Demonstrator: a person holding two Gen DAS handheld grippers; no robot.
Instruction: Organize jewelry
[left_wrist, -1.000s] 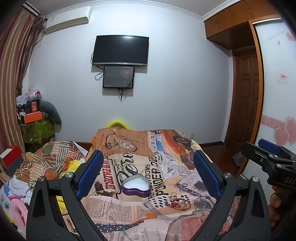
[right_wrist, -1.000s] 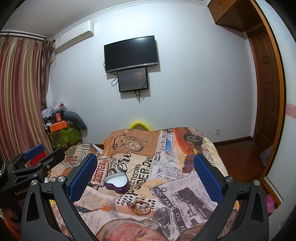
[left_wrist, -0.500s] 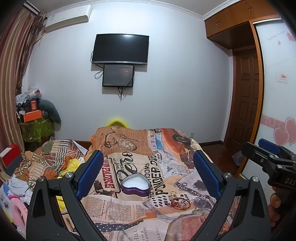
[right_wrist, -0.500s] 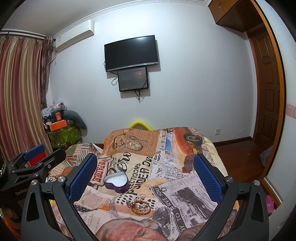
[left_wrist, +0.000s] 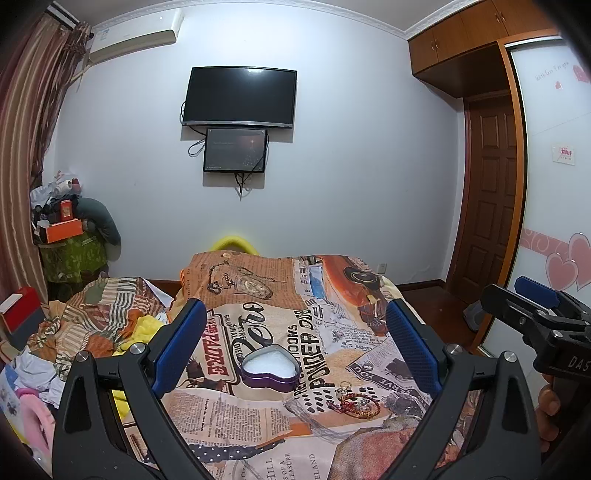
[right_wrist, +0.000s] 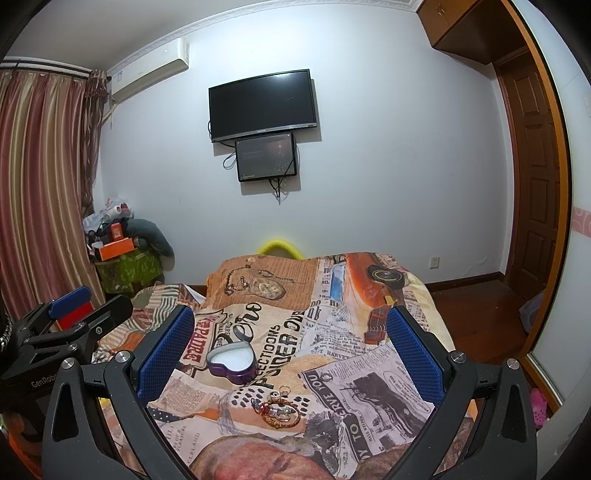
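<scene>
1. A bed (left_wrist: 258, 424) filled the lower half of both views, covered in a soft, creased spread printed like old newspaper in orange, cream and black.
2. A flat black television (left_wrist: 240, 96) hung on the smooth white wall above a smaller dark screen (left_wrist: 235, 150), cables dangling beneath.
3. The left gripper (left_wrist: 295, 332) hovered above the bed, its black angular arms ending in ribbed blue pads (left_wrist: 181, 343) set wide apart with nothing between them.
4. The right gripper (right_wrist: 290, 339) was held beside it, its dimpled blue pads (right_wrist: 166, 354) likewise spread wide and empty.
5. A heart-shaped purple tin (left_wrist: 270, 367), glossy metal with a white granular-looking lining, sat open on the spread near the bed's middle.
6. A round gold bangle with red beads and small charms (left_wrist: 354, 400) lay flat on the spread just beside the tin, nearer the cameras, apart from it.
7. A small ring (right_wrist: 284, 388) lay just beyond the bangle.
</scene>
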